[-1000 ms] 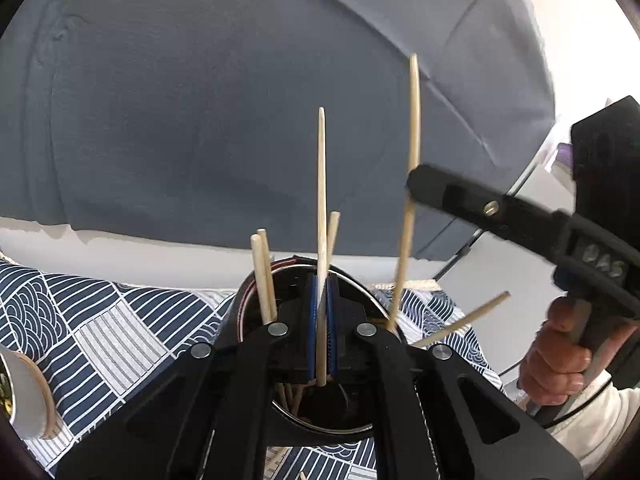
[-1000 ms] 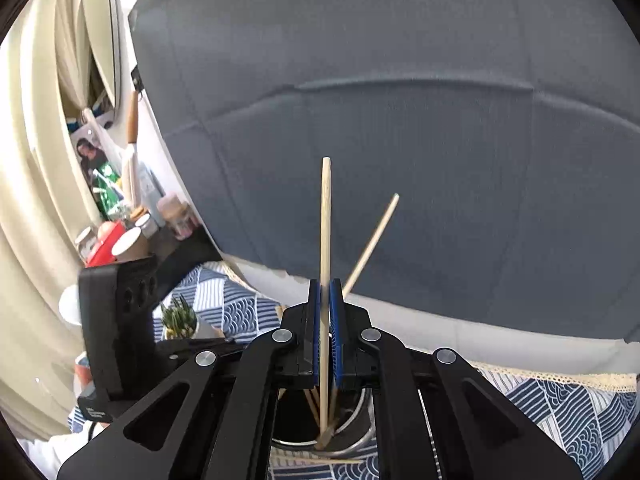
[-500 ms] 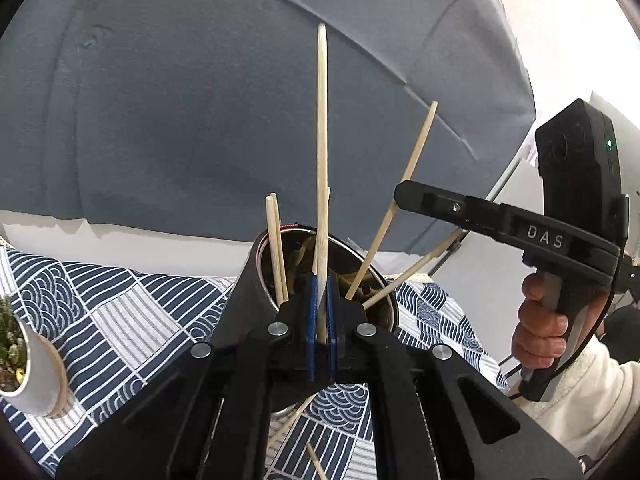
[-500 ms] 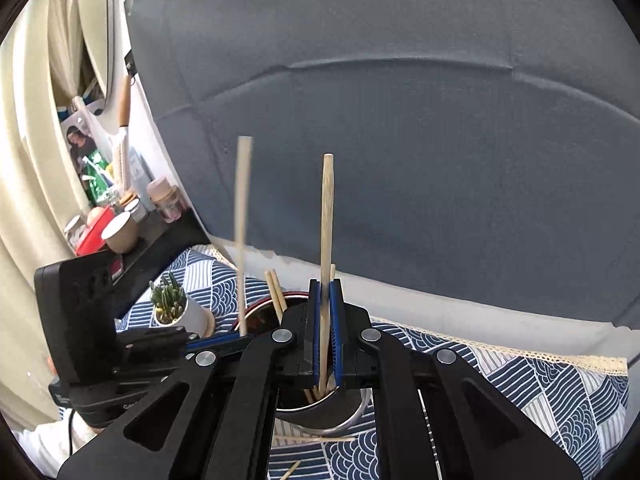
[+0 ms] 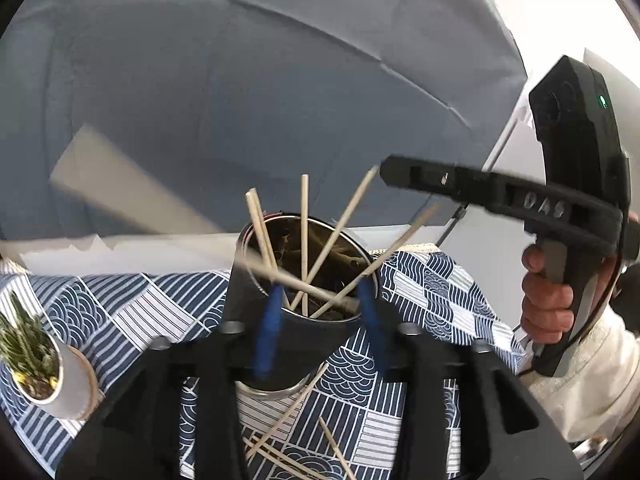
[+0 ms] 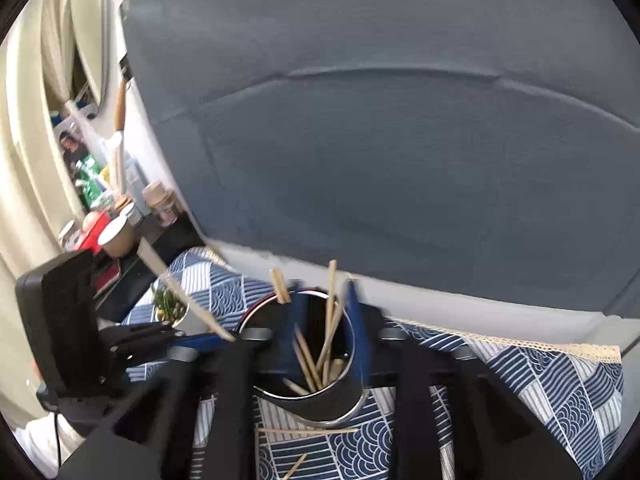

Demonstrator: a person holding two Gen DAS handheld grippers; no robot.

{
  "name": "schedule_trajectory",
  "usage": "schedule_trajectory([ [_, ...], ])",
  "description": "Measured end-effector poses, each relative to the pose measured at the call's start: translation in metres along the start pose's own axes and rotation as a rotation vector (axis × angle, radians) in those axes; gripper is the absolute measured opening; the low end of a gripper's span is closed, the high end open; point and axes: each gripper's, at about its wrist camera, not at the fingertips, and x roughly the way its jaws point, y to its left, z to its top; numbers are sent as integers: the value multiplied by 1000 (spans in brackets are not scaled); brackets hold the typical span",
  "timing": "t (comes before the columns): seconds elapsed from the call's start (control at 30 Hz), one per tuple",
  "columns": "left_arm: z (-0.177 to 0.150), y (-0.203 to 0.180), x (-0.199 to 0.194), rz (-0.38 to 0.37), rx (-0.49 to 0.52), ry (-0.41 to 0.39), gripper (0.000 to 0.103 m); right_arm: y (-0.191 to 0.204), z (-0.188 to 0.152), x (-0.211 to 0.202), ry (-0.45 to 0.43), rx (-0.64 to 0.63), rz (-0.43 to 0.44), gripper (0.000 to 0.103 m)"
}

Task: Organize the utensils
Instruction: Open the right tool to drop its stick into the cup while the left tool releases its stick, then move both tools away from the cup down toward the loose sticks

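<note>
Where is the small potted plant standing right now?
In the left wrist view, the potted plant stands at lower left on the patterned tablecloth, left of the metal cup holding chopsticks.

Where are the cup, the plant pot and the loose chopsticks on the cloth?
cup (image 5: 320, 334), left wrist view, dark front wall below the rim
plant pot (image 5: 74, 384), left wrist view, white side wall
loose chopsticks (image 5: 288, 412), left wrist view, middle of one stick

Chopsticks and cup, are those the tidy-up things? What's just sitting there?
For the job:
- chopsticks in the cup
- black cup
- loose chopsticks on the tablecloth

Just sitting there:
- little potted plant
- jars and paper cup on the side shelf
</note>
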Motion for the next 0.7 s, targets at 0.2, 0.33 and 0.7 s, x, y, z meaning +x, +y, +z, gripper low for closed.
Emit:
schedule_trajectory([
  [0.2,-1,-5,-5,36,49,27,61,-7,2,-24,-60,36,-40,63],
  [0.33,4,-9,-6,63,116,53,61,-7,-3,-32,-70,48,-61,67],
  [0.7,32,-15,-14,87,150,53,69,-19,-26,-53,-60,106,-104,76],
])
